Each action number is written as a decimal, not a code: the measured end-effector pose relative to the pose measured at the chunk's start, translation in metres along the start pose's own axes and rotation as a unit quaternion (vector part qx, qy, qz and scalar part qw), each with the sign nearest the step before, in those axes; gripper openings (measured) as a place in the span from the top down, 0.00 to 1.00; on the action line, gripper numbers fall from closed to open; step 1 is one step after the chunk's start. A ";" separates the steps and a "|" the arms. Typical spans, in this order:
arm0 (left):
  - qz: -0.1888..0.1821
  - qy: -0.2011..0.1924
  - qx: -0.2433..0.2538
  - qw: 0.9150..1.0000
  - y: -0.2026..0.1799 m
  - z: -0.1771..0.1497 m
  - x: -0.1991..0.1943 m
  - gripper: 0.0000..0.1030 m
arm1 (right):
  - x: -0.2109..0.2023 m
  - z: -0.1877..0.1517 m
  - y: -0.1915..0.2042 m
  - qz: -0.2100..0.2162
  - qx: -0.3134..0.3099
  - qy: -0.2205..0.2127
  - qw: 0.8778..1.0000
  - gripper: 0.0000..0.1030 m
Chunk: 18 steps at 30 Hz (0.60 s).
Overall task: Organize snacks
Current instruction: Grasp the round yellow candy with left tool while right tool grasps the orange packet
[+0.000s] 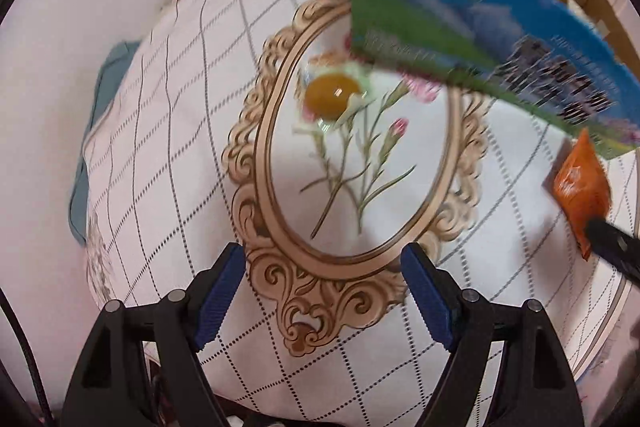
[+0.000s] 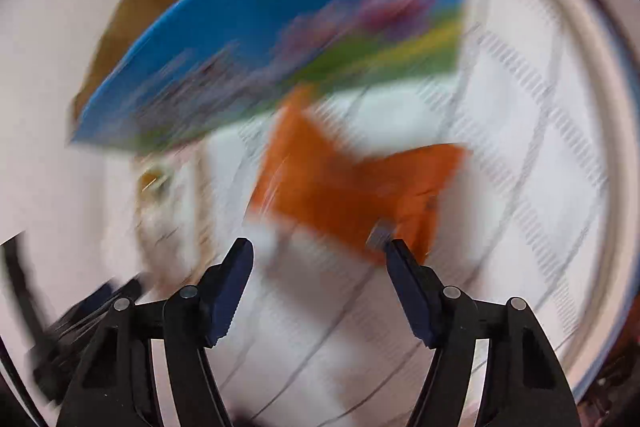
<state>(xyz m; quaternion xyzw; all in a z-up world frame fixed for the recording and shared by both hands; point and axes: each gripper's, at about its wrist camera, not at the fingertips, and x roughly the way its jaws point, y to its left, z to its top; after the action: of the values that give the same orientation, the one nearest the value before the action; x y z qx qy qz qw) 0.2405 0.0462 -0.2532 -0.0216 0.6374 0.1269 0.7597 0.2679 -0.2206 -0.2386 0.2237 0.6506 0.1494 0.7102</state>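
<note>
Your left gripper (image 1: 322,259) and right gripper (image 2: 320,251) both have fingers apart and empty above the surface (image 1: 160,131), the box (image 1: 460,15) overhanging an orange packet (image 2: 344,187), badly blurred on the right.

My left gripper (image 1: 322,263) has bare cloth (image 1: 172,131) under its parted jaws, so I see open room there and out to the cloth's left edge. Ahead, a jelly cup (image 1: 330,101) sits in the oval print, with clear cloth all round it. The box (image 1: 472,23) blocks the far right; its open top faces up. An orange packet (image 1: 580,187) lies just beside the box's near side. My right gripper (image 2: 320,247) has that packet (image 2: 344,187) right at its fingertips, with nothing between the jaws. To the right of it the cloth runs free to the edge.
</note>
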 end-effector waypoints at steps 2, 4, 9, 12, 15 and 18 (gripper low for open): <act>-0.001 0.007 -0.003 1.000 0.007 -0.001 0.005 0.23 | -0.014 -0.004 0.017 -0.013 -0.036 -0.021 0.999 0.24; -0.004 0.011 -0.005 1.000 0.013 0.003 0.008 0.23 | -0.027 0.001 0.031 -0.057 -0.086 -0.061 0.993 0.16; 0.000 -0.001 0.034 0.999 0.012 0.031 0.020 0.23 | -0.005 0.036 0.049 -0.146 -0.189 -0.053 0.970 0.14; 0.030 -0.014 0.104 0.994 -0.001 0.051 0.029 0.23 | 0.018 0.049 0.045 -0.186 -0.205 -0.018 0.961 0.14; 0.035 -0.002 0.147 0.989 -0.008 0.069 0.048 0.23 | 0.042 0.053 0.046 -0.211 -0.211 0.017 0.954 0.14; 0.019 0.013 0.165 0.986 -0.010 0.086 0.068 0.23 | 0.057 0.055 0.038 -0.227 -0.187 0.038 0.955 0.15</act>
<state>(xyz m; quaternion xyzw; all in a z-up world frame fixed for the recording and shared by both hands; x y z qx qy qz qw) 0.3358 0.0643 -0.3045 0.1149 0.6595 0.0340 0.7421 0.3316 -0.1661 -0.2644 -0.0728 0.6708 0.1118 0.7295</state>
